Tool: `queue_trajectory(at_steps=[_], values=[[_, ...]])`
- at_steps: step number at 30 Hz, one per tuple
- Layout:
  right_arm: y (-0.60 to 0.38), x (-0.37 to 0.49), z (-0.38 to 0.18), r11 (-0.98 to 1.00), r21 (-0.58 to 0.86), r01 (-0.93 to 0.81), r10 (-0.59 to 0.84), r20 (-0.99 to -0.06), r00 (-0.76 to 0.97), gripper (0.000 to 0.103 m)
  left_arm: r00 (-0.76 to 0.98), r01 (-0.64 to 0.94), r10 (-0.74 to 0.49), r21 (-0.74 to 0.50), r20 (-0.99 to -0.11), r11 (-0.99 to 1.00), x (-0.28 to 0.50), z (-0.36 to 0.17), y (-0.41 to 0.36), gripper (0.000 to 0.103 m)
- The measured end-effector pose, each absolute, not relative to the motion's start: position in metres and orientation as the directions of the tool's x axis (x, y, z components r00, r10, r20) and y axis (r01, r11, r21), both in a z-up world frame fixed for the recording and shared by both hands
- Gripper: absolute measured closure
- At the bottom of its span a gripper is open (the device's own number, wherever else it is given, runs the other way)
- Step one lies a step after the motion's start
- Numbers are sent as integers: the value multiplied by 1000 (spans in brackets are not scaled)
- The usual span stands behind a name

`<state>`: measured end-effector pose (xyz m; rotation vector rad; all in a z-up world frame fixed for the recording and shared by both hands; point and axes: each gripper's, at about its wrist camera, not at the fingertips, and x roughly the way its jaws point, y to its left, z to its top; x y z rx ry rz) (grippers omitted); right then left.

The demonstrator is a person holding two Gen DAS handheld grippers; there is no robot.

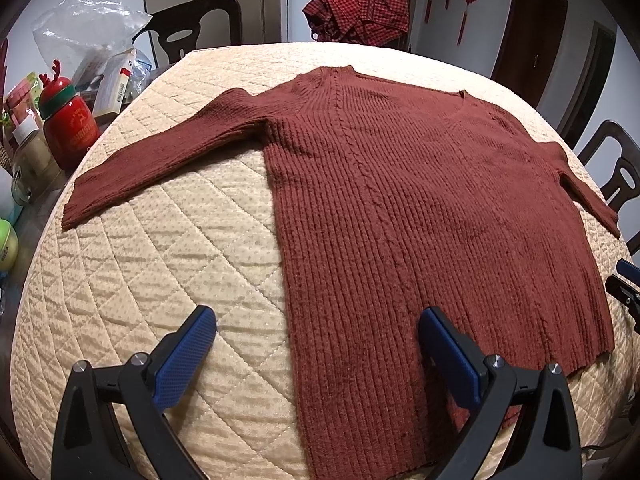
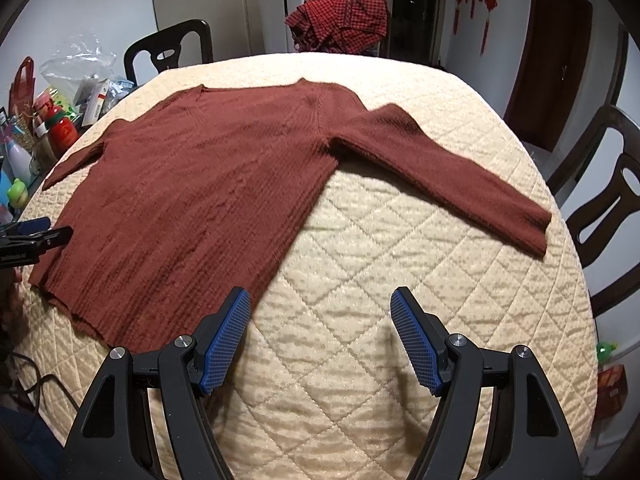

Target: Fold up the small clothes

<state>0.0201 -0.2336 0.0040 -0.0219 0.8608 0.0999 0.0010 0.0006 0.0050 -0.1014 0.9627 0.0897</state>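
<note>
Lighting: indoor, moderately bright, warm and even — source overhead, not itself visible in either view. Shadows: soft and short; the right tongs cast a faint blurred shadow on the quilted bench cover below their blue pads, and the left tongs throw a similar one. The quilt stitching gives fine ridge shadows. Glare: slight sheen on the quilt; bright highlights on the clear plastic bag at far left. Focus: centre sharp, the sweater ribs crisp in the left view, softer in the right. Distortion: strong fisheye bulge — straight edges bow, dark vignette fills the corners.
</note>
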Motion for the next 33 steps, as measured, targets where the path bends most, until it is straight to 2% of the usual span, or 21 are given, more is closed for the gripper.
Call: queue_trajectory(at_steps=[14, 21, 24, 26, 28, 31, 33], values=[[-205, 43, 12, 984, 31, -177, 142, -740, 657, 30, 604, -143, 51, -45, -796, 989, 14, 17, 10, 0], [-186, 65, 15, 974, 53, -220, 190, -722, 666, 30, 622, -221, 119, -28, -774, 975, 31, 20, 36, 0], [-177, 73, 17, 968, 56, -244, 209, -716, 666, 30, 625, -264, 152, -24, -765, 964, 37, 20, 53, 5], [-171, 77, 18, 964, 56, -262, 222, -712, 666, 30, 636, -296, 155, -53, -756, 954, 38, 20, 69, 7], [-168, 81, 18, 960, 52, -276, 230, -712, 663, 30, 634, -338, 160, -85, -757, 937, 40, 18, 87, 15], [-165, 85, 18, 956, 54, -289, 240, -712, 661, 30, 617, -402, 158, -136, -771, 905, 40, 12, 113, 21], [-164, 88, 17, 954, 57, -294, 245, -713, 657, 30, 604, -444, 167, -155, -779, 883, 38, 8, 127, 21]])
